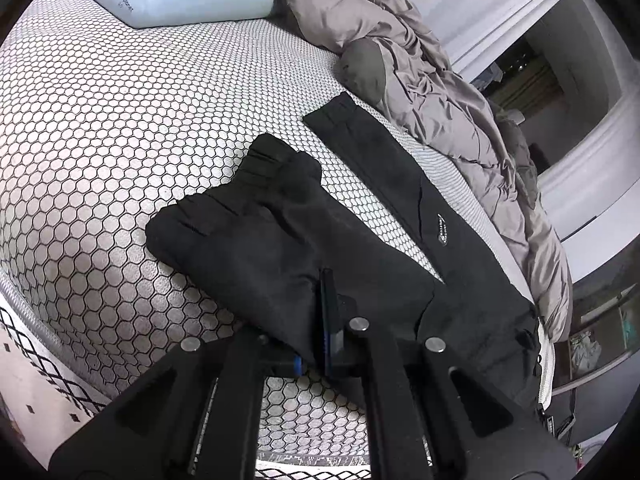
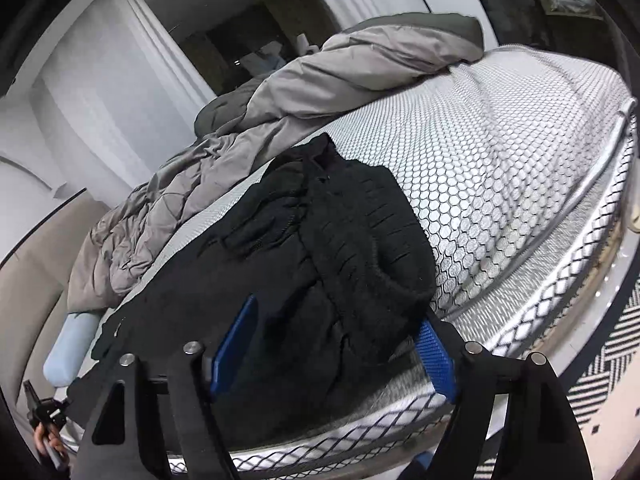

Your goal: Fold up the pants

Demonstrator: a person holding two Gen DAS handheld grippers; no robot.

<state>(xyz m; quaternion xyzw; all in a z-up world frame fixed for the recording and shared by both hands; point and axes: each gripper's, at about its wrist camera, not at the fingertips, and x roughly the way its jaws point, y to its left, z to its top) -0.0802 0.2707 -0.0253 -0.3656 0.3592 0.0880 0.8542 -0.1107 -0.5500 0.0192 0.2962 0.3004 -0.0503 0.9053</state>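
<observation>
Straight ahead of the left gripper, whose fingers look pinched together on a fold of black fabric, the pants lie on the honeycomb-patterned mattress, legs running away from the tips toward a rumpled grey duvet. Between the spread blue pads of the released right gripper sits the bunched, ribbed waistband, so that hand seems nearer the thick, soft end.

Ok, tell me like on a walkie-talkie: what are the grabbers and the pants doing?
Left gripper shut on the pants. Right gripper open, straddling the bunched end. Pants on mattress. Grey duvet alongside.
</observation>
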